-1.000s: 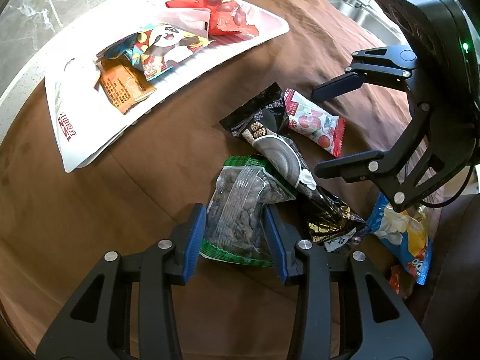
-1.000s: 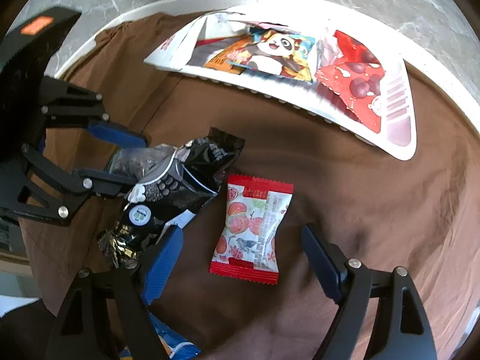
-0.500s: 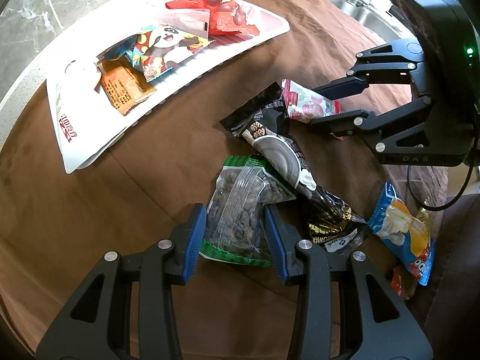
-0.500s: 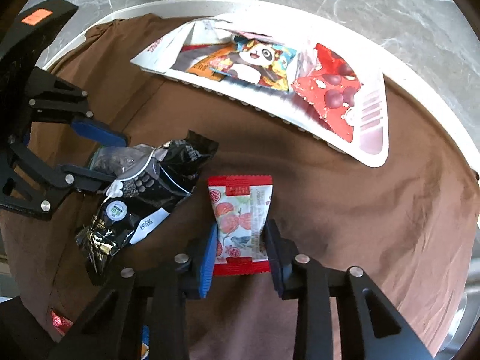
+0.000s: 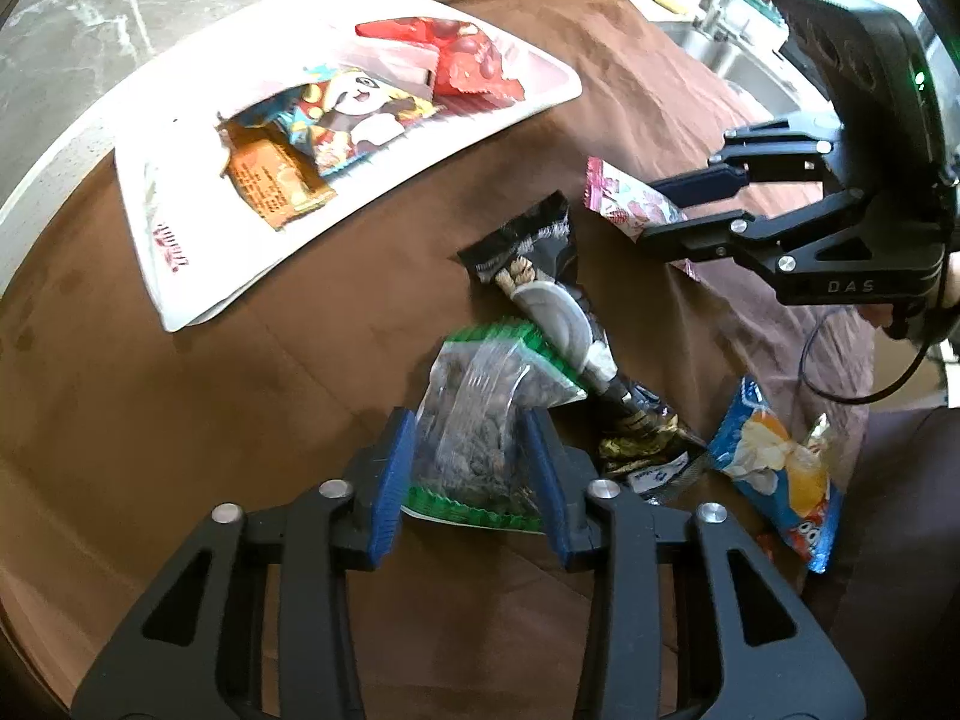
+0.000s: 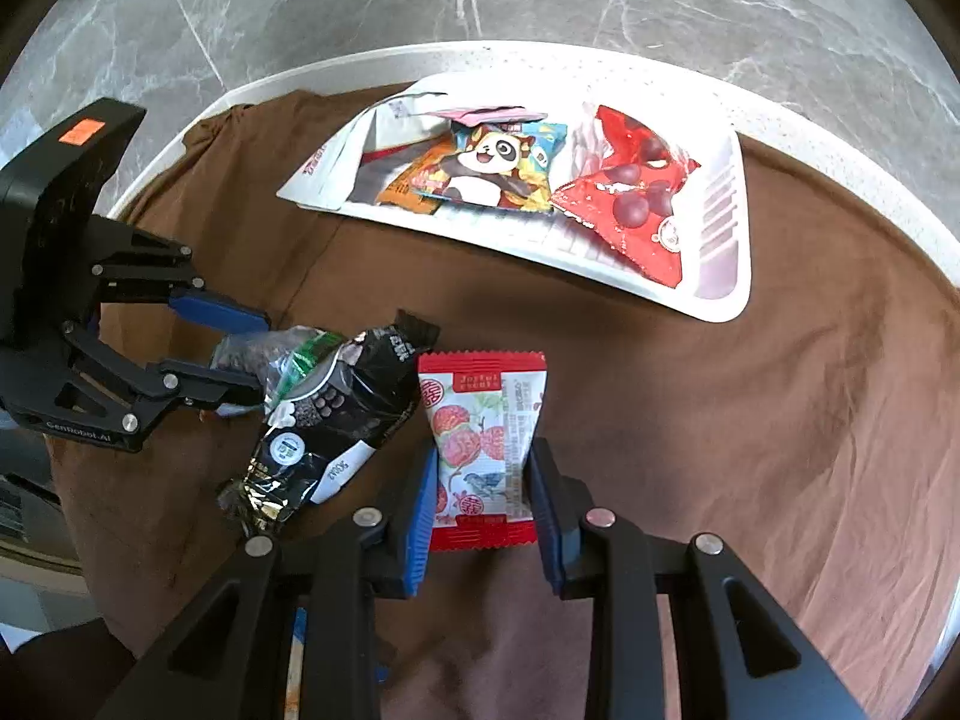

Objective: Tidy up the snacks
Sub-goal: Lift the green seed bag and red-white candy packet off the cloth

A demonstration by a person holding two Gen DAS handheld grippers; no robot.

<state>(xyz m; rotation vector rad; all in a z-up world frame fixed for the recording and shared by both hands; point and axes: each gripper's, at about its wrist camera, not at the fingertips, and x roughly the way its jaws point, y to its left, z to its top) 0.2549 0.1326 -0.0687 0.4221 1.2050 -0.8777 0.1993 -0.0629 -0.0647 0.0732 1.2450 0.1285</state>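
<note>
On brown cloth, left gripper [image 5: 471, 474] is closing on a seed bag [image 5: 480, 420]; right gripper [image 6: 480, 507] pinches a red sweet packet [image 6: 480, 438], likely bound for the white tray [image 6: 735, 228].

Black packet [image 5: 555, 324] partly covered by seed bag [image 5: 480, 420]; its small print illegible.

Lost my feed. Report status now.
Left gripper closing on green-edged seed bag. Right gripper shut on red fruit packet. Black packet overlaps seed bag.
</note>
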